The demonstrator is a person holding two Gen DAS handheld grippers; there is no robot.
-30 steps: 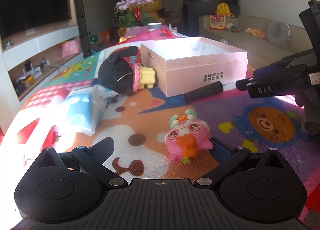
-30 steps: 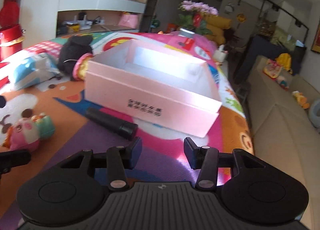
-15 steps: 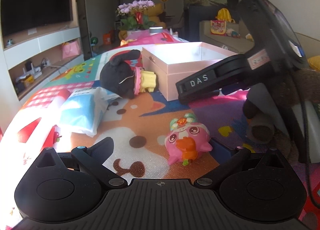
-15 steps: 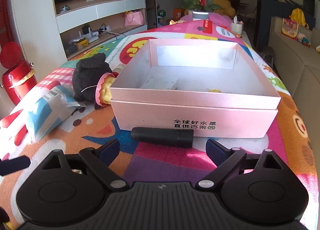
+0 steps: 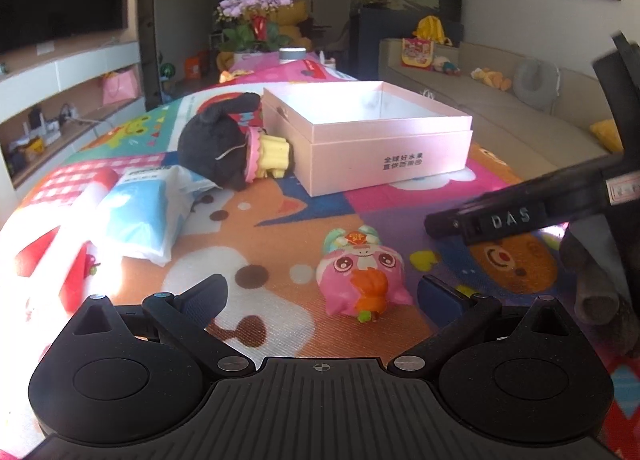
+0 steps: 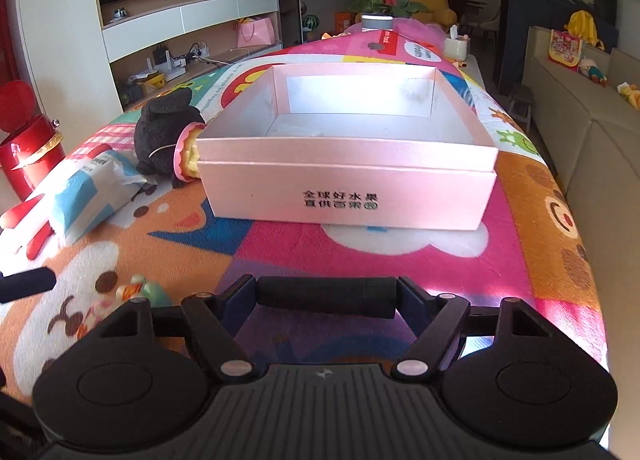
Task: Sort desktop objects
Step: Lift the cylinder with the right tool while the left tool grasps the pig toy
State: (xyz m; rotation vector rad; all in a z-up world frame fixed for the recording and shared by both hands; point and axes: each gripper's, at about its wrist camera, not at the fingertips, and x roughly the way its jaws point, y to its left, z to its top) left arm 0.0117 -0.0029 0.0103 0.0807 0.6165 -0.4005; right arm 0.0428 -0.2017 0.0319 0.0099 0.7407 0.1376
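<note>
Black ribbed left tongs [image 5: 320, 292] – 2 silver screws, blue pads [image 5: 442, 294].

The open box [image 6: 347, 184] sits mid-surface [image 6: 400, 260]. Against its left side leans the plush toy [image 6: 164, 132], and left of that, nearer, lies the tissue pack [image 6: 86, 192]. Before the box, a cylinder [image 6: 326, 296] lies crosswise between the fingers of the right hand-held gripper [image 6: 326, 302]. The squishy toy [image 5: 362, 272] lies left of it, just ahead of the left hand-held gripper [image 5: 320, 294].

"DAS" on right gripper [image 5: 516, 216] (Chinese print on pink box [image 6: 340, 200]).
</note>
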